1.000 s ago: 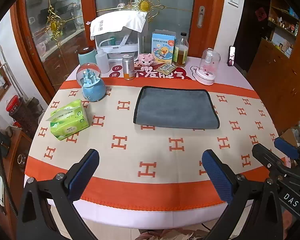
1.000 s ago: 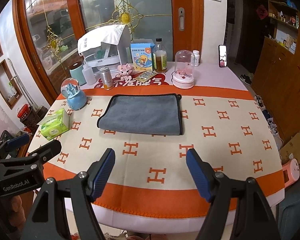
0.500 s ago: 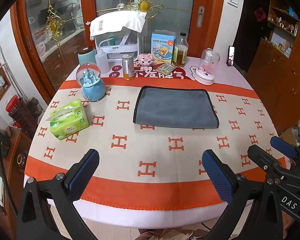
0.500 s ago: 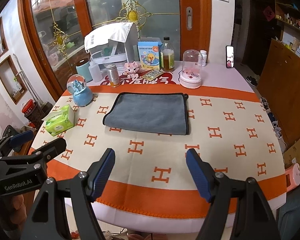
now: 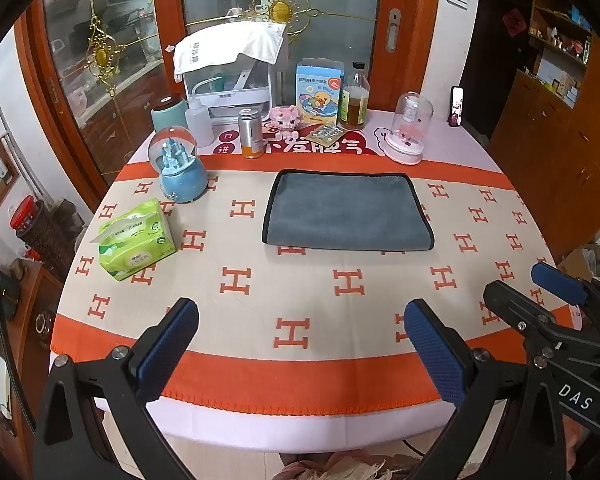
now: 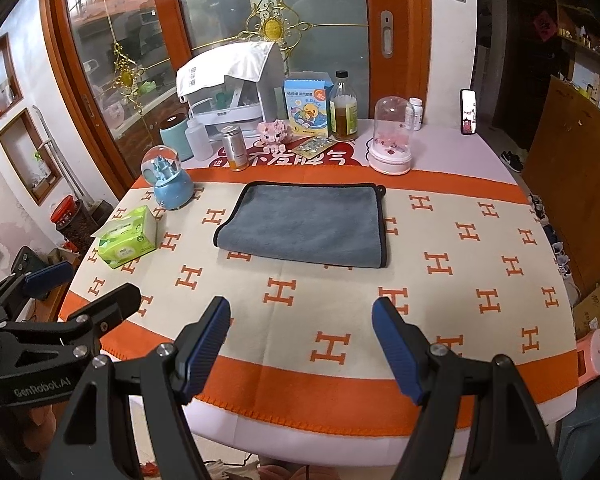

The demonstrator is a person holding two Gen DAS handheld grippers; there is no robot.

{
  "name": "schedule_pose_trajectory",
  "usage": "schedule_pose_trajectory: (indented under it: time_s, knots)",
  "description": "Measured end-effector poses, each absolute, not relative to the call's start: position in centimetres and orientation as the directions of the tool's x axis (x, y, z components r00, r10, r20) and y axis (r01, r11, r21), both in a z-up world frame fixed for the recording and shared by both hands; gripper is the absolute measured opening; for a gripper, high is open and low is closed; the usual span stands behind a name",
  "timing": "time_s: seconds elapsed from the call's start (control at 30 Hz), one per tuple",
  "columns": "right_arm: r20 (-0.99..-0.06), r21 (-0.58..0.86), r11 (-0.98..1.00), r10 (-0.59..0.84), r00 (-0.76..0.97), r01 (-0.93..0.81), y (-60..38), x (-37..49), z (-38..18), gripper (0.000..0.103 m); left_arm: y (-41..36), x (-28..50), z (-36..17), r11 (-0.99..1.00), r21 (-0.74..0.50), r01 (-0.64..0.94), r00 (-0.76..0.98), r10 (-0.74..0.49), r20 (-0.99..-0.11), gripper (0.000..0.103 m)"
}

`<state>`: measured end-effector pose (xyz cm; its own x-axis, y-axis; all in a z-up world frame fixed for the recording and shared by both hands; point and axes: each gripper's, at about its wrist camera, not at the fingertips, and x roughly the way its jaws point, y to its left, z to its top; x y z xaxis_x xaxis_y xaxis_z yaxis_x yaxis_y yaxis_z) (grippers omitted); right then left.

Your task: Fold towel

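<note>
A grey towel (image 5: pixel 346 212) with black edging lies flat on the round table, folded into a rectangle; it also shows in the right wrist view (image 6: pixel 306 224). My left gripper (image 5: pixel 300 328) is open and empty above the table's near edge, well short of the towel. My right gripper (image 6: pixel 302 326) is open and empty, also near the front edge. In the left wrist view the right gripper (image 5: pixel 540 292) shows at the lower right. In the right wrist view the left gripper (image 6: pixel 88 286) shows at the lower left.
A green tissue pack (image 5: pixel 136 240) and a blue snow globe (image 5: pixel 178 170) stand left of the towel. Bottles, a can (image 5: pixel 250 132), a boxed item (image 5: pixel 318 90), a glass dome (image 5: pixel 408 128) and a white rack (image 5: pixel 228 76) line the far edge. The cloth (image 5: pixel 300 272) has orange H marks.
Both grippers have moved slightly forward and up; the right wrist view has shifted a little so the towel sits nearer the centre. The towel has not moved.
</note>
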<state>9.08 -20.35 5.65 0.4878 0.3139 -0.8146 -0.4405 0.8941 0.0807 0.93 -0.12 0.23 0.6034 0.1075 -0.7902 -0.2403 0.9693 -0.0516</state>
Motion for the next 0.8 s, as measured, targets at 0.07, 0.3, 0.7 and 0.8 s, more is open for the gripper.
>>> schedule_pose_trajectory:
  time_s: [0.07, 0.3, 0.7, 0.8]
  knots:
    - [-0.815, 0.081, 0.893, 0.314, 0.487, -0.442, -20.32, 8.97, 5.62, 0.074, -0.23, 0.91, 0.18, 0.970, -0.051, -0.236, 0.602, 0.105, -0.792, 0.102]
    - [-0.815, 0.081, 0.894, 0.314, 0.487, -0.442, -20.34, 9.02, 5.54, 0.074, -0.35, 0.70, 0.14, 0.971, -0.056, -0.233, 0.599, 0.098, -0.794, 0.102]
    - [-0.815, 0.081, 0.893, 0.315, 0.486, -0.442, -20.51, 8.98, 5.51, 0.074, -0.55, 0.46, -0.07, 0.971, -0.064, -0.231, 0.595, 0.089, -0.798, 0.102]
    - [-0.816, 0.080, 0.893, 0.313, 0.486, -0.442, -20.50, 8.98, 5.50, 0.074, -0.59, 0.56, -0.11, 0.971, -0.064, -0.231, 0.594, 0.089, -0.799, 0.102]
